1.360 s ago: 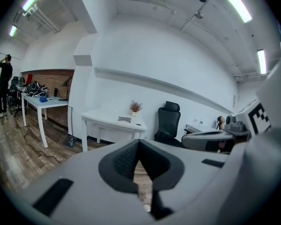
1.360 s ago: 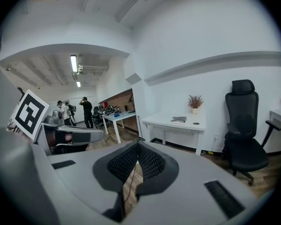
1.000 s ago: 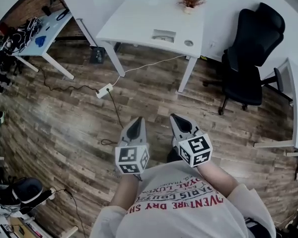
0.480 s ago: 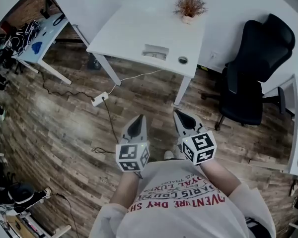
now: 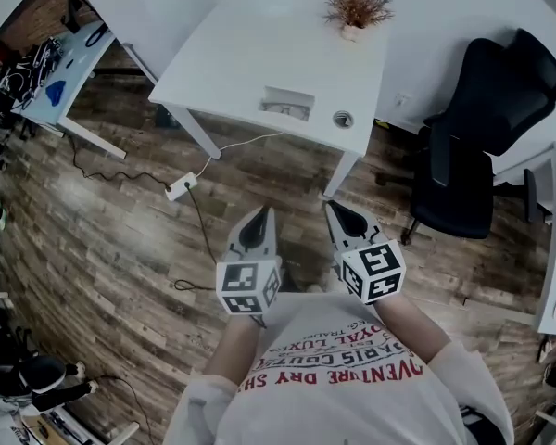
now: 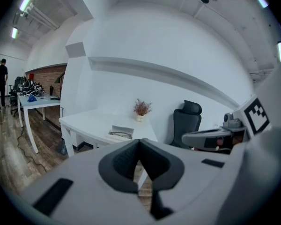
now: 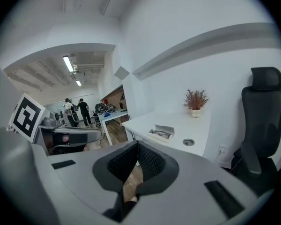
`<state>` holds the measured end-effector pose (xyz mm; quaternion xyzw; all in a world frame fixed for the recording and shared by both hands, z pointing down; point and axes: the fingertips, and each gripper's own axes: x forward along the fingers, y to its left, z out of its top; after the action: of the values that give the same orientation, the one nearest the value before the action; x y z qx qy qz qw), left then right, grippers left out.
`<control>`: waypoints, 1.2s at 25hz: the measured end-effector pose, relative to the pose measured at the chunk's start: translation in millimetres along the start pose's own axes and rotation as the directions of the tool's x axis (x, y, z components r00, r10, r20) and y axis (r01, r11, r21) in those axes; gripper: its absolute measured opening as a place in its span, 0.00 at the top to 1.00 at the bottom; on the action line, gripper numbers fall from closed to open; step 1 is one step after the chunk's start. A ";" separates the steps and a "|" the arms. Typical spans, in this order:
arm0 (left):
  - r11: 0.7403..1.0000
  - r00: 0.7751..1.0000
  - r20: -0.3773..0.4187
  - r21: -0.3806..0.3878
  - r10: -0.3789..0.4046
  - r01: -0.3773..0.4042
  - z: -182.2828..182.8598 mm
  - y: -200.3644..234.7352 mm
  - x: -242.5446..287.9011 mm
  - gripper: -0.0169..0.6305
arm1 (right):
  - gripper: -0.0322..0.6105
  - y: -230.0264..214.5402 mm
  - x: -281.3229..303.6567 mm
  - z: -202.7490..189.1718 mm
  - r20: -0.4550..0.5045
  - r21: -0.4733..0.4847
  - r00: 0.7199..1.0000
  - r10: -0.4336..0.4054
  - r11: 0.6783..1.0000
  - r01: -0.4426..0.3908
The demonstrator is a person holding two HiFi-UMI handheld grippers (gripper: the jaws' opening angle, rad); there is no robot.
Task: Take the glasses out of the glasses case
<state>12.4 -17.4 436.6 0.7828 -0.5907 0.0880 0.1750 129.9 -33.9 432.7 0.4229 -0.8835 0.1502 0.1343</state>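
A white glasses case [image 5: 287, 103] lies open on the white desk [image 5: 250, 54], far ahead of both grippers. Dark-framed glasses [image 6: 120, 134] rest inside the case [image 6: 121, 131]. The right gripper view shows the case [image 7: 162, 132] with the glasses [image 7: 160, 134] in it too. My left gripper [image 5: 257, 222] is held in front of the person's chest, over the wooden floor, jaws shut and empty. My right gripper [image 5: 342, 215] is beside it, also shut on nothing. In their own views, the left gripper [image 6: 139, 142] and the right gripper [image 7: 137, 146] both point toward the desk.
A potted dry plant [image 5: 355, 6] and a round cable hole [image 5: 343, 119] are on the desk. A black office chair [image 5: 473, 137] stands to the right. A power strip [image 5: 179, 191] with cables lies on the floor. Another cluttered desk [image 5: 65, 72] is at far left, and people [image 7: 82, 111] stand far off.
The desk with the case has come nearer and larger in the head view as the person steps toward it. Both grippers stay shut, held in front of the chest.
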 end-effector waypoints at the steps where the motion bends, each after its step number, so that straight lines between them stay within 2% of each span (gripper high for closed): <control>1: 1.000 1.000 0.001 0.004 -0.012 0.012 4.7 5.0 9.7 0.97 | 0.93 -3.6 8.0 3.2 -0.001 0.003 1.000 -0.012 1.000 0.012; 8: 0.993 0.993 -0.005 0.021 -0.120 0.120 44.9 50.3 81.0 0.97 | 0.93 -23.7 78.4 36.6 -0.008 0.021 0.995 -0.097 0.995 0.097; 13: 0.976 0.978 -0.021 0.058 -0.208 0.209 82.1 91.3 129.4 0.97 | 0.93 -34.2 142.2 65.8 -0.024 0.046 0.986 -0.164 0.985 0.164; 18: 0.960 0.963 -0.037 0.074 -0.268 0.270 110.9 132.0 169.4 0.97 | 0.93 -31.9 197.4 93.3 -0.031 0.051 0.981 -0.192 0.980 0.193; 23: 0.951 0.952 -0.078 0.063 -0.296 0.301 115.4 157.9 204.4 0.97 | 0.93 -40.0 238.4 100.7 -0.068 0.066 0.978 -0.198 0.977 0.203; 30: 0.956 0.946 -0.146 0.017 -0.289 0.294 97.0 171.6 240.2 0.97 | 0.93 -66.8 273.4 88.6 -0.131 0.090 0.975 -0.178 0.978 0.191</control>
<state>-89.3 -310.1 458.9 0.8565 -0.4527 0.1278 0.2125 7.0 -300.6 461.1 0.4995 -0.8217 0.2075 0.1795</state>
